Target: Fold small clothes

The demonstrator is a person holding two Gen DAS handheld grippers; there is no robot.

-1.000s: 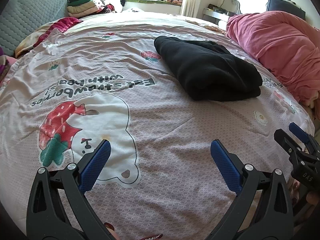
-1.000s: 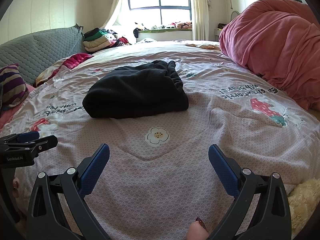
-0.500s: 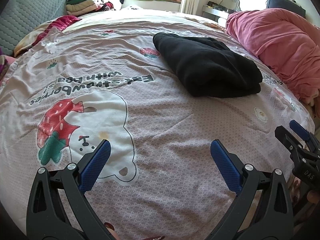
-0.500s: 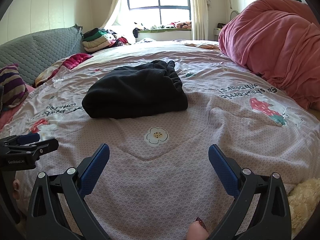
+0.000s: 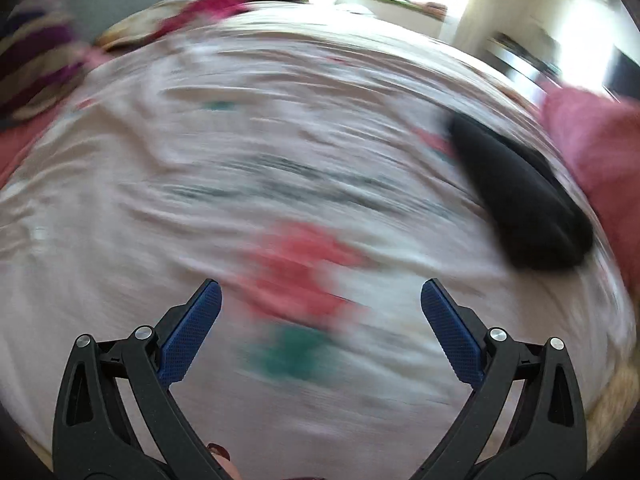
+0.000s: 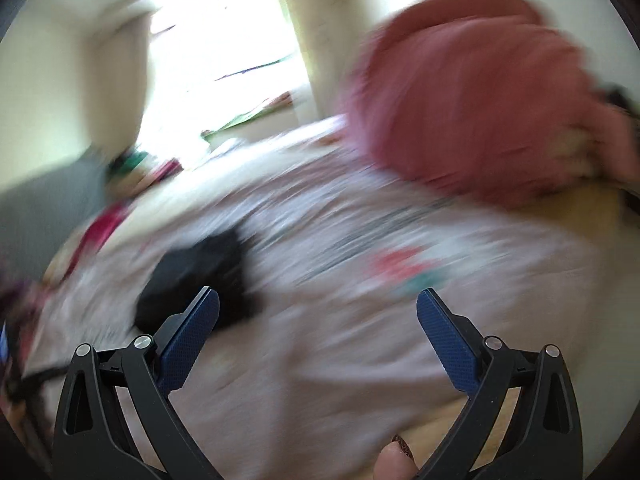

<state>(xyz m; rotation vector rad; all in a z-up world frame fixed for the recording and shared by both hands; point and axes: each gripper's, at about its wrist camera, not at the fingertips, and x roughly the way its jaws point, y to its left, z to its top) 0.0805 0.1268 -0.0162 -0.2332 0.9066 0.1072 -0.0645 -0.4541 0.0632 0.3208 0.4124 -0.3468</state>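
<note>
Both current views are heavily motion-blurred. A folded black garment (image 5: 520,196) lies on the printed bed cover (image 5: 160,208), far right of my left gripper (image 5: 320,308), which is open and empty above the strawberry print. In the right wrist view the same black garment (image 6: 196,272) sits just beyond the left finger of my right gripper (image 6: 318,312). That gripper is open too, with nothing between its blue pads (image 6: 440,328).
A big pink duvet heap (image 6: 472,104) rises at the right of the bed. Striped and magenta pillows (image 5: 36,64) lie at the left, with a grey headboard (image 6: 36,216) and a stack of folded clothes near the bright window (image 6: 216,48).
Both grippers have swung fast, blurring the views. The left view turned leftward, pushing the black garment to its right edge. The right view turned right and tilted, the garment sliding lower left.
</note>
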